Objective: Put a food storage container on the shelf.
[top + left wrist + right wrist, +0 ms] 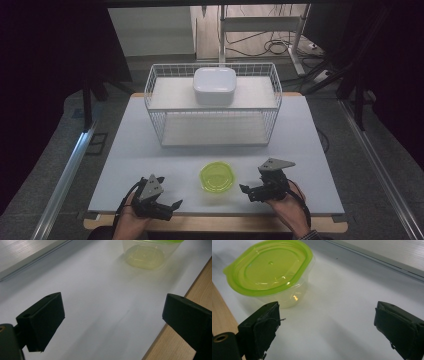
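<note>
Pale blue-white and flat, the table top [150, 145] sits on a wooden board whose light brown edge shows along the near side. On it, near the front edge, stands a small clear tub with a bright green lid [217, 177]. The lid is on, and the tub stands upright and alone, with nothing touching it.

Just to the right of the tub is the right gripper [248, 192], held in a hand. Its black jaws are spread wide apart with nothing between them. In the right gripper view the tub [272, 272] sits just past the left jaw, close but apart from it. To the left of the tub is the left gripper [171, 207], held in the other hand near the table's front edge. Its jaws are also wide apart and hold nothing. In the left gripper view the tub [147, 252] is farther off, up ahead.

Farther back on the table stands a white wire basket [212, 102] with a shelf in it. A white box with a lid [214, 85] rests on that shelf.

Around the table the floor is grey, with metal rails on both sides. Behind are cables on the floor, a metal frame, and dark curtains at the sides.
</note>
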Motion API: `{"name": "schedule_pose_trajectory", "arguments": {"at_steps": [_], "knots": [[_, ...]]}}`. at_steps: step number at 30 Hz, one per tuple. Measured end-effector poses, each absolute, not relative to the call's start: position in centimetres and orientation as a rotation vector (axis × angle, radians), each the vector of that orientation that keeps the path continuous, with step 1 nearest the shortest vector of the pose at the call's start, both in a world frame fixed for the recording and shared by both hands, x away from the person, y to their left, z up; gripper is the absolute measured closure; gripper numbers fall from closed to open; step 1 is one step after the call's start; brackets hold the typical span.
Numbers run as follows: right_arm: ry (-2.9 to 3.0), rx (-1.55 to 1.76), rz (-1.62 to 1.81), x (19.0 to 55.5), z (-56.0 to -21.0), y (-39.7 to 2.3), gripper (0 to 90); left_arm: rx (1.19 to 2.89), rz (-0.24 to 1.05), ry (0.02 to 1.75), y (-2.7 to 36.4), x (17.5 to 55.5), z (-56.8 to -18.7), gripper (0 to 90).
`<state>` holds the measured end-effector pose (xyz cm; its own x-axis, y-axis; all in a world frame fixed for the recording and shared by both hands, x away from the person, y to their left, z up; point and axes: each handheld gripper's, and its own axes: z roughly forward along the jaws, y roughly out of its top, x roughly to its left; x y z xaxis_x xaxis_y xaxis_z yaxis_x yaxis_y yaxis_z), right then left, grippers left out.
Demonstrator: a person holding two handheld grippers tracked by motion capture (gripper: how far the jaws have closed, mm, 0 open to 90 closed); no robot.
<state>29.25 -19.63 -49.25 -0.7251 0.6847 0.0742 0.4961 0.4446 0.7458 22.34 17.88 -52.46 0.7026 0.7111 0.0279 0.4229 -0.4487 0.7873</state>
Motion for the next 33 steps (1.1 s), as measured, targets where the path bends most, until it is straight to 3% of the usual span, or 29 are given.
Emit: {"name": "schedule_pose_trajectory", "arguments": {"at_steps": [6, 17, 33], "knots": [[2.503, 1.109, 1.209, 29.5, -48.9, -19.2, 4.0, 2.113, 0.453, 0.858, 17.7, 22.4, -52.5, 3.9], [2.541, 1.245, 1.356, 31.0, -47.5, -18.4, 34.3, 2.121, 0.452, 0.854, 17.6, 22.4, -52.6, 3.9], [2.595, 1.488, 1.446, 34.3, -49.2, -16.9, 62.2, 2.131, 0.448, 0.848, 17.5, 22.4, -52.7, 3.9]]}}
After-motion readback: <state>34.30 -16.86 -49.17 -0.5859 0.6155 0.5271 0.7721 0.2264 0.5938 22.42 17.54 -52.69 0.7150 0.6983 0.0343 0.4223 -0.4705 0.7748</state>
